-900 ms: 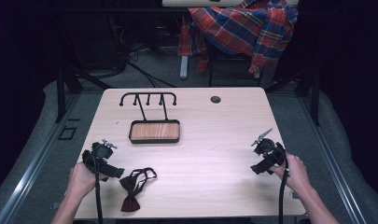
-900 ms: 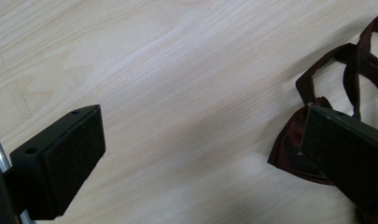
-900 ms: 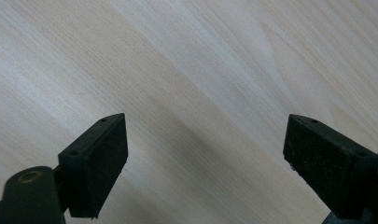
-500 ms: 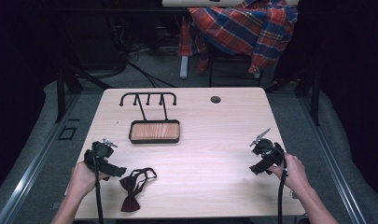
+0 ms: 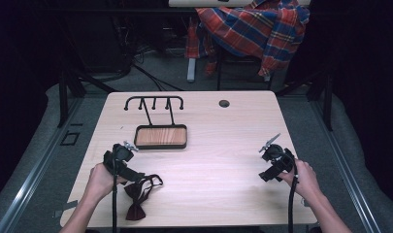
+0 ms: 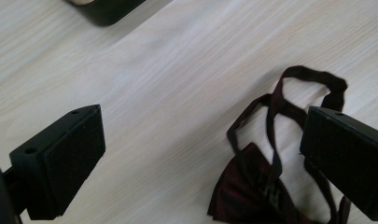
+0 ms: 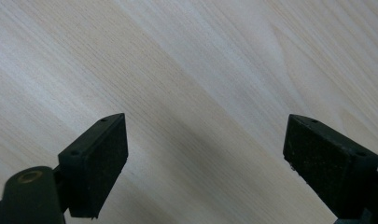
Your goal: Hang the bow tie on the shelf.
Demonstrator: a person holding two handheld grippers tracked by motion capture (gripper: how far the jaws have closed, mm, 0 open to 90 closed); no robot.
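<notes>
A dark red bow tie [image 5: 135, 203] with a thin strap loop lies on the wooden table [image 5: 213, 145] near its front left. My left gripper [image 5: 131, 172] hovers just above and left of it, jaws open. In the left gripper view the bow tie [image 6: 252, 186] sits at the lower right, partly under the right jaw, and my left gripper [image 6: 200, 135] has nothing pressed between its pads. My right gripper [image 5: 268, 172] is held over the front right of the table. It also stands open [image 7: 205, 135] over bare wood.
A black stand with a hooked rail [image 5: 154, 101] rises from a wood-lined tray base [image 5: 161, 137] at the table's middle left. A cable hole [image 5: 224, 103] is near the far edge. A plaid cloth [image 5: 252, 29] hangs on a chair behind the table.
My left gripper has shifted a little to the right, closer to the bow tie. The right gripper and the bow tie have stayed put.
</notes>
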